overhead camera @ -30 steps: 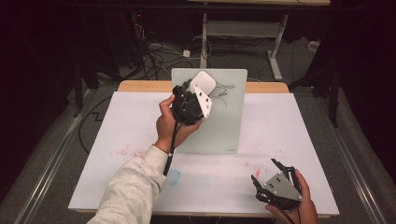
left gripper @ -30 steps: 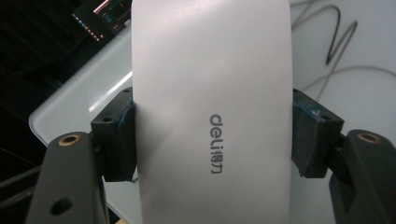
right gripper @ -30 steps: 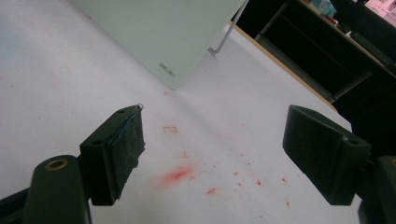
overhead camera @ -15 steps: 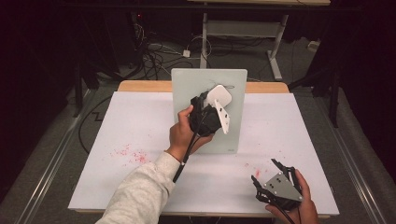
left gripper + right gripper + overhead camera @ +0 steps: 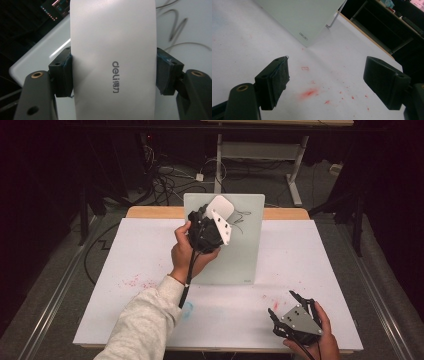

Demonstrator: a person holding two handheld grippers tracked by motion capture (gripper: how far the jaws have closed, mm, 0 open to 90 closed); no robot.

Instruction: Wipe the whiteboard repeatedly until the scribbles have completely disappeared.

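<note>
Two tools: left tool [image 5: 113,77] pinches a white eraser [image 5: 113,50] between its pads, held against the glass board [image 5: 245,250]. Right tool [image 5: 325,85] spread, low over the desk [image 5: 310,255], well apart.

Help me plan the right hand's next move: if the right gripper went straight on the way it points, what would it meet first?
Judging by the right gripper view, the open right gripper points over the red-smudged white tabletop toward the pale glass board; it would probably reach the board's near corner first, though depth is unclear.
</note>
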